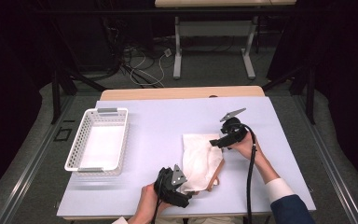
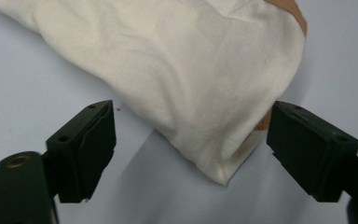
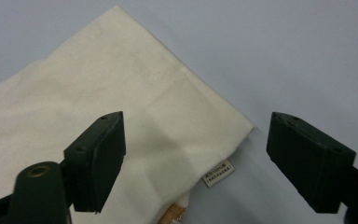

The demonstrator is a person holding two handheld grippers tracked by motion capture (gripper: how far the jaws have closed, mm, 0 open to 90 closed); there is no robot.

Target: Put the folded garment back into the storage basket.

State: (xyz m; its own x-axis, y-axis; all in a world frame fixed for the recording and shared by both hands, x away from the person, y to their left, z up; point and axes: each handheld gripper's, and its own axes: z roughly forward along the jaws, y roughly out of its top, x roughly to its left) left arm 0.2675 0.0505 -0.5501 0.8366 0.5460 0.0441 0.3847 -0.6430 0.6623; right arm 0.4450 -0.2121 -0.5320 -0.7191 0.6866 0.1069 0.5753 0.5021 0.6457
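Observation:
A cream cloth bag [image 1: 200,161] with a brown strap [image 1: 217,175] lies folded on the pale table [image 1: 158,126], right of centre. My left gripper [image 1: 186,195] sits at the bag's near corner, open, with that corner [image 2: 219,175] between the jaws. My right gripper [image 1: 213,143] hovers at the bag's far right corner, open; its view shows the cream cloth [image 3: 121,107], a small white label [image 3: 218,173] and a bit of the brown strap [image 3: 175,215] between the jaws.
A white perforated basket [image 1: 99,140] stands empty on the left of the table. Beyond the table's far wooden edge [image 1: 182,92] are a second desk's legs [image 1: 177,46] and cables on the floor. Black cables trail from both grippers.

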